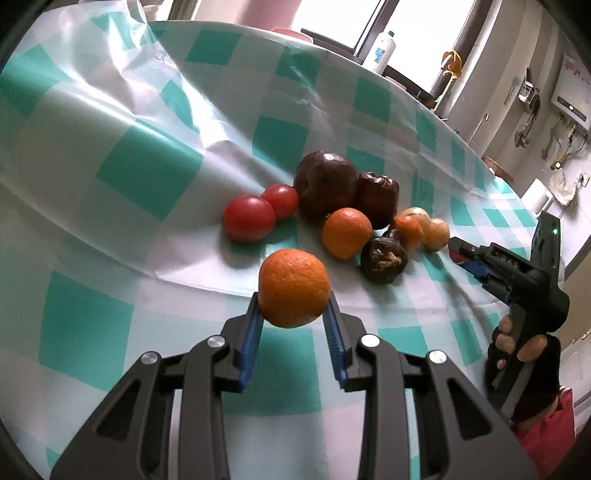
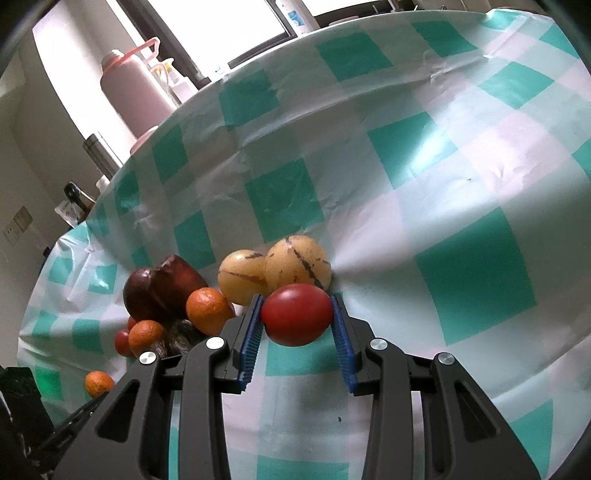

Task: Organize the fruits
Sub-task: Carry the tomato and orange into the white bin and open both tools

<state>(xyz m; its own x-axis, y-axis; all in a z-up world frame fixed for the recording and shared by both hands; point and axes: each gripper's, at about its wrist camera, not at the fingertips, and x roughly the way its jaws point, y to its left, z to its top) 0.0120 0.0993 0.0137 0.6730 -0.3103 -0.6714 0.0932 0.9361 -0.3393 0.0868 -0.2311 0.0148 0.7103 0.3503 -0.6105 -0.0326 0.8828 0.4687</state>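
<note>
Two pairs of tongs, each clenched on one fruit. At left, wide open cloth [image 1: 122,122] on the bench, wrinkled, free of fruit up to the far edge. Left tongs [image 1: 293,308] gripping an orange [image 1: 293,288], lifted clear, just short of the pile. Pile mid-bench: two tomatoes [image 1: 249,218], dark red apples [image 1: 325,184], more oranges [image 1: 346,232], touching. Right tongs [image 2: 297,314] clamped on a red tomato [image 2: 297,314], just beside two yellow melons [image 2: 297,264]. Further right, bare checked cloth out to the bench rim.

Bright window [image 1: 417,33] backlight, glare on tablecloth [image 2: 424,144] (sheeny plastic), fisheye-warped, dark edges
</note>
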